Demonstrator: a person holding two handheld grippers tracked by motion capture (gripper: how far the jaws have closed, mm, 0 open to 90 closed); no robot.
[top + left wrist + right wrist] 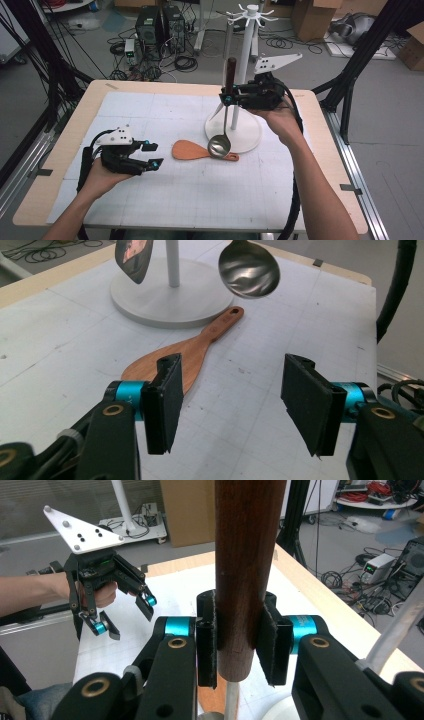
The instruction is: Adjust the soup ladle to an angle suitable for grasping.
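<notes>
Starting at the left tongs point(153, 155): they stand about half open above the surface point(150, 200) with nothing between the pads. The wooden spatula point(190, 150) lies flat just ahead of them, blade end nearest the tongs and handle pointing away toward the rack base point(250, 137). Keep these tongs low and clear until the ladle is off the work area, then approach the spatula along its long axis.

Moving right, the ladle point(219, 145) hangs upright from the right tongs point(228, 95), its steel bowl below them, just above the spatula handle and beside the rack base. The right tongs are clamped on the ladle's dark wooden handle point(245, 570); in the right gripper view both pads press its lower end squarely.

The step in hand appears to be hanging the ladle on the white rack point(248, 12). Keep the handle vertical, lift straight until the handle top clears the hooks above the tongs, and avoid swinging the bowl into the post point(242, 65). Release only once a hook bears the weight.
</notes>
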